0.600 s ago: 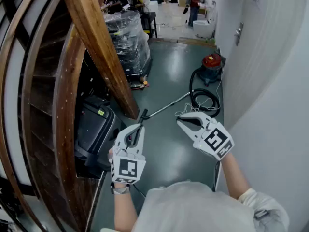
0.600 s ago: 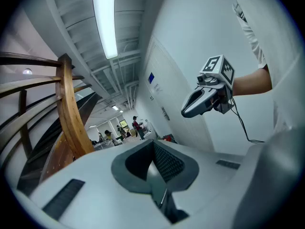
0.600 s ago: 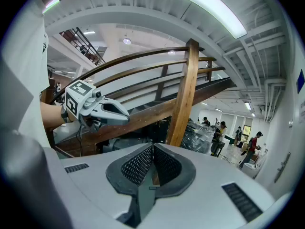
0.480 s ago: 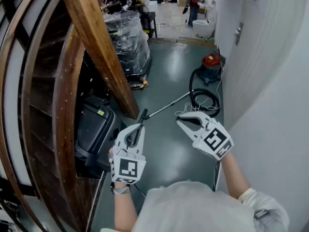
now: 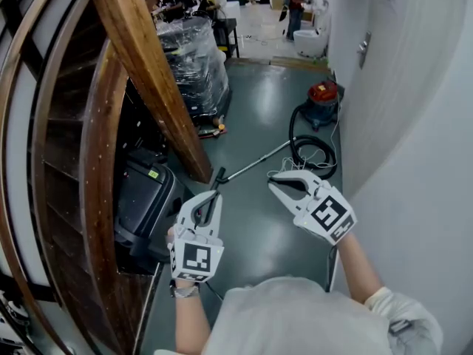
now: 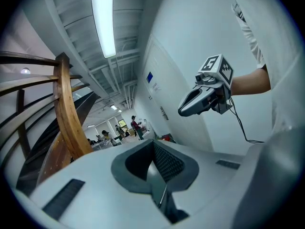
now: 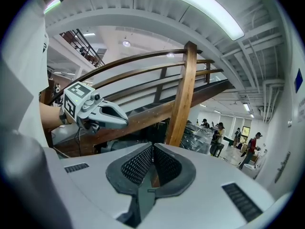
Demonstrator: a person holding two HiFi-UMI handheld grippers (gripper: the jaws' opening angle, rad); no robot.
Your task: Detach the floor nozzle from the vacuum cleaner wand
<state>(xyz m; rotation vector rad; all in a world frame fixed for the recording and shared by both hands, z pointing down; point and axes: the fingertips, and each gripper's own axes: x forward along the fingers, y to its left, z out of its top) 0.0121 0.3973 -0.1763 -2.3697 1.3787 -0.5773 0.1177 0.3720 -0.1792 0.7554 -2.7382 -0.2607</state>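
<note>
Both tongs are pinched shut on nothing, the left gripper (image 5: pixel 213 196) and right gripper (image 5: pixel 275 189) held above the floor (image 5: pixel 255 239). The wand (image 5: pixel 255 161) lies on that floor ahead, slanting from the hose coil (image 5: pixel 314 155) by the right wall back to what looks like the dark floor nozzle (image 5: pixel 219 174) at the foot of the wooden beam (image 5: pixel 148 72) — just past the left gripper's tip, so the left seems nearer, the reach forward and down.

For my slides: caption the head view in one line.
Shut, empty left gripper and right gripper above a green floor; wand, hose and red canister lie ahead.
</note>
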